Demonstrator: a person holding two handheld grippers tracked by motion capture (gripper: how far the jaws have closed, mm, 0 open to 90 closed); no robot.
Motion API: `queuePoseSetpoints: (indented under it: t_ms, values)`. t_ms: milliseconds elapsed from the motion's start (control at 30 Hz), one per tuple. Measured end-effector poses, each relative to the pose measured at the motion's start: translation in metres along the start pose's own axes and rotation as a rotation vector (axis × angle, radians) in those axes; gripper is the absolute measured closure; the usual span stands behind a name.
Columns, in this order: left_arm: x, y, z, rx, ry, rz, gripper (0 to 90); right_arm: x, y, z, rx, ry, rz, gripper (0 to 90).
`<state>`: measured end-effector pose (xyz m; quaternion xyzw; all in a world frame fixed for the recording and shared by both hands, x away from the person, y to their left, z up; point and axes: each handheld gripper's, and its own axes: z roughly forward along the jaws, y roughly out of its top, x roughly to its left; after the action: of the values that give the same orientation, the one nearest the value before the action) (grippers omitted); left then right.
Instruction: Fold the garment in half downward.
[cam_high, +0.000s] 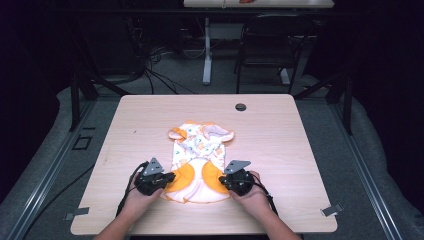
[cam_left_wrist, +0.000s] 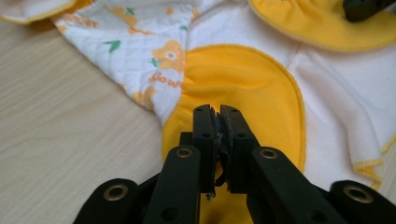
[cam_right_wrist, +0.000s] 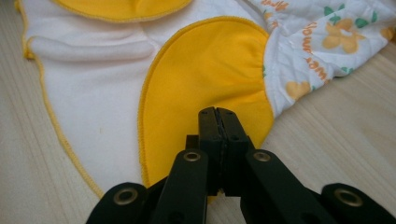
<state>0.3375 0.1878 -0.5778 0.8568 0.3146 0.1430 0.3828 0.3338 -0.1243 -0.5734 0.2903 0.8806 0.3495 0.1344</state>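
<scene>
A small baby garment (cam_high: 200, 160), white with a flower print and yellow patches, lies flat on the wooden table (cam_high: 285, 145). My left gripper (cam_high: 170, 178) sits at its lower left edge, held by a hand. In the left gripper view its jaws (cam_left_wrist: 218, 113) are shut, pinching the yellow patch (cam_left_wrist: 243, 79). My right gripper (cam_high: 224, 181) sits at the lower right edge. Its jaws (cam_right_wrist: 218, 114) are shut too, nipping the rim of the other yellow patch (cam_right_wrist: 201, 70). The right gripper's tip (cam_left_wrist: 364, 7) also shows at the top right of the left gripper view.
A dark cable grommet (cam_high: 240, 107) sits near the table's far edge. Metal clips (cam_high: 331, 210) (cam_high: 76, 214) mark the front corners. Beyond the table stand a chair (cam_high: 265, 45) and a desk leg (cam_high: 207, 55), with cables on the floor.
</scene>
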Motion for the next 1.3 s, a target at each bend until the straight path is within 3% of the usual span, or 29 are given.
queuePoseSetpoints:
  t_ms: [267,433,600,767,867,1133,1200,1300]
  values:
    - [-0.003,-0.002,0.001,0.027,-0.022,0.023,89.7,-0.001,-0.002,-0.002,0.023,0.037,-0.025,90.0]
    - [-0.011,-0.003,-0.003,0.051,-0.051,0.051,89.8,0.004,-0.004,-0.006,0.045,0.041,-0.066,90.0]
    - [-0.017,-0.007,-0.007,0.053,-0.082,0.041,89.8,0.009,-0.008,-0.014,0.077,0.073,-0.092,90.0]
    - [-0.021,-0.01,-0.01,0.056,-0.106,0.016,89.9,0.013,-0.012,-0.019,0.088,0.106,-0.083,90.0]
    - [-0.026,-0.016,-0.015,0.053,-0.142,-0.021,89.9,0.018,-0.015,-0.024,0.112,0.136,-0.096,90.0]
    - [-0.037,-0.02,-0.023,0.064,-0.153,0.008,89.9,0.026,-0.02,-0.03,0.115,0.169,-0.088,90.0]
    - [-0.033,-0.016,-0.026,0.045,-0.159,-0.01,89.9,0.025,-0.018,-0.032,0.101,0.157,-0.074,90.0]
    - [-0.015,0.001,-0.029,0.002,-0.139,-0.053,89.9,0.016,-0.008,-0.038,0.045,0.127,-0.066,90.0]
